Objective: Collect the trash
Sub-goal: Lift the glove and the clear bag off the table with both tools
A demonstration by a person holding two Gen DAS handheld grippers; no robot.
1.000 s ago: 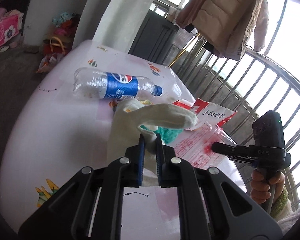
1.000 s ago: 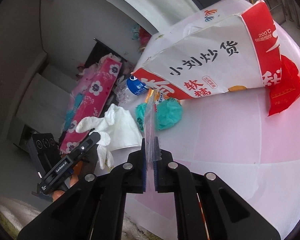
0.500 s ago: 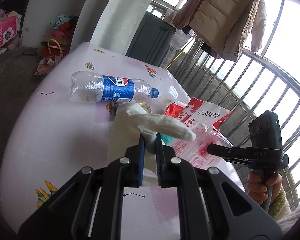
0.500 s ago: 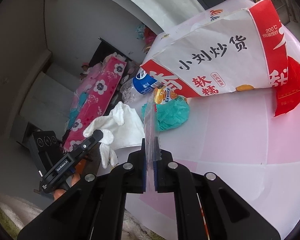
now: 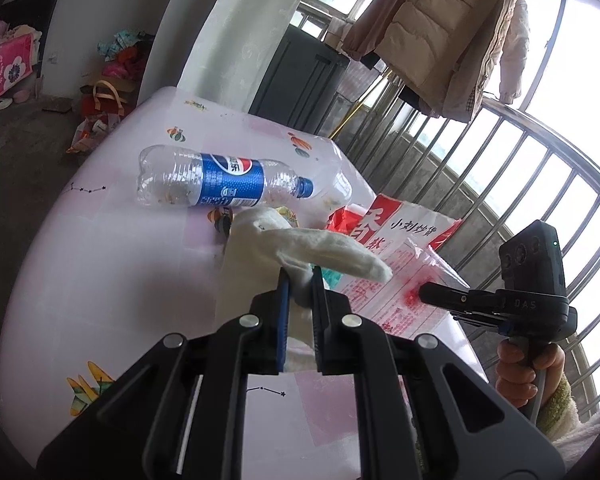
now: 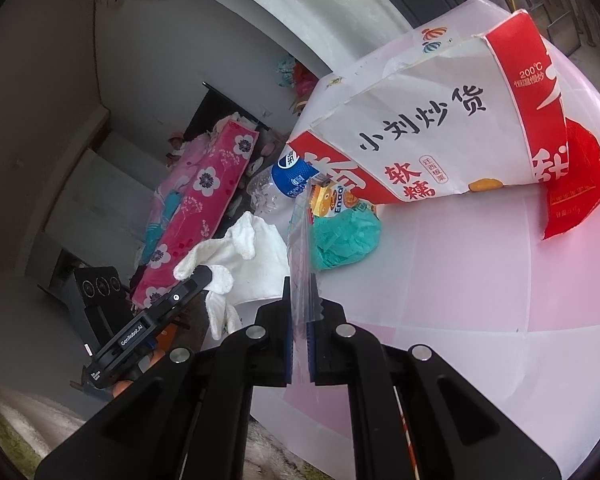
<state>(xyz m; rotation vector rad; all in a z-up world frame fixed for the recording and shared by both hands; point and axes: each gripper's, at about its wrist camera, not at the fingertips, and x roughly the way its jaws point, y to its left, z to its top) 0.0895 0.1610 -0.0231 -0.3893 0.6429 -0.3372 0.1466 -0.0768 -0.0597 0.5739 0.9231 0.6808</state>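
My left gripper [image 5: 300, 280] is shut on a white cloth glove [image 5: 284, 240], lifted off the pink table [image 5: 120, 280], one finger sticking out to the right. To its right, my right gripper [image 5: 422, 291] is shut on the edge of a clear plastic bag [image 5: 396, 280] with red print. In the right wrist view the right gripper [image 6: 300, 300] pinches that bag [image 6: 300, 240] edge-on, and the glove [image 6: 252, 264] hangs at the left gripper [image 6: 204, 274]. An empty Pepsi bottle [image 5: 216, 184], a red-and-white paper snack bag [image 6: 440, 128], a teal crumpled wad [image 6: 346, 236] and a small snack wrapper [image 6: 332, 202] lie on the table.
A metal railing [image 5: 520, 168] runs behind the table at the right, with a coat [image 5: 440, 28] hanging above it. A dark cabinet [image 5: 296, 76] stands behind the table. Bags and clutter [image 5: 108, 92] sit on the floor at the left. A hand [image 5: 520, 372] holds the right gripper's handle.
The glove has risen a little in the left gripper, its finger now pointing out over the clear bag. The right wrist view has shifted slightly; both grips are unchanged.
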